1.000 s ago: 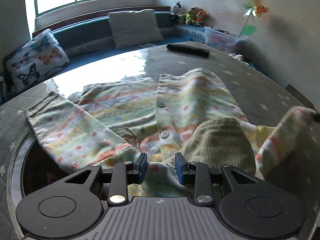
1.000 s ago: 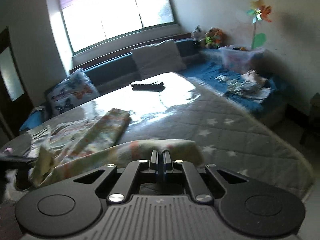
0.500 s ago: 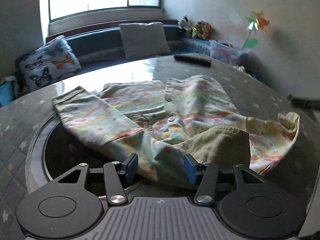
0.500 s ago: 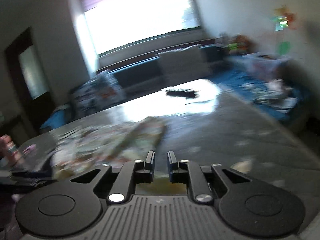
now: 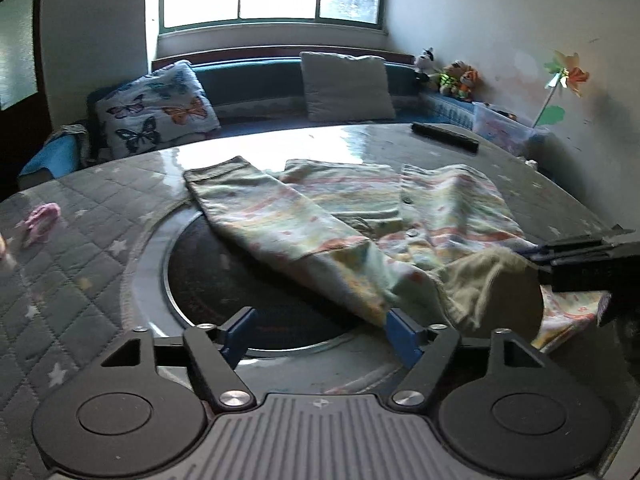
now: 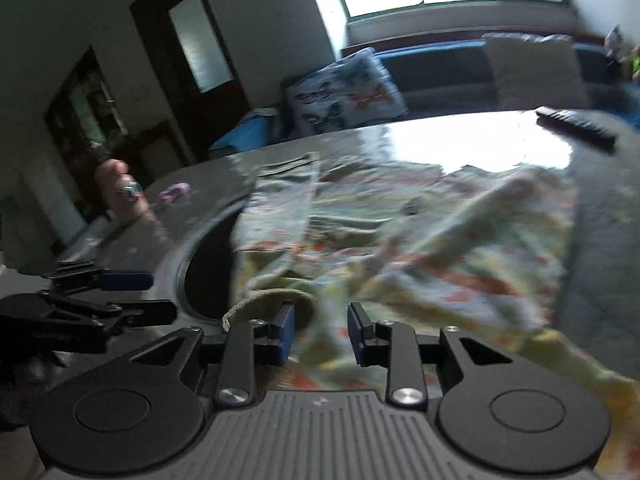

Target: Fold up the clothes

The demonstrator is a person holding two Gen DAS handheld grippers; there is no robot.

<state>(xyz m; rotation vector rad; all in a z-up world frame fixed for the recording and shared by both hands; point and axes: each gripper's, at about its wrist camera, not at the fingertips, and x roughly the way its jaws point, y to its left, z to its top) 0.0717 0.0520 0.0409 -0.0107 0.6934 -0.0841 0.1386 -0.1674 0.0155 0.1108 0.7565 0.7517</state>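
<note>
A pastel striped child's cardigan [image 5: 360, 208] with an olive lining lies spread on the round grey quilted table [image 5: 80, 248], one sleeve stretched to the back left. My left gripper [image 5: 320, 334] is open and empty, just short of the garment's near edge. My right gripper [image 6: 320, 334] is open over the garment [image 6: 440, 240]; its near hem lies between the jaws, not pinched. The right gripper also shows at the right edge of the left wrist view [image 5: 576, 256]. The left gripper shows at the left of the right wrist view [image 6: 100, 292].
A dark round inset [image 5: 240, 272] sits in the table under the cardigan. A black remote [image 5: 444, 136] lies at the far side. A pink item [image 5: 38, 220] lies at the left. A bench with a butterfly pillow [image 5: 156, 112] and a grey pillow [image 5: 344, 80] runs behind.
Both grippers opened wider. My right gripper let go of the sleeve and swung left over the garment. My left gripper pulled back from the cardigan.
</note>
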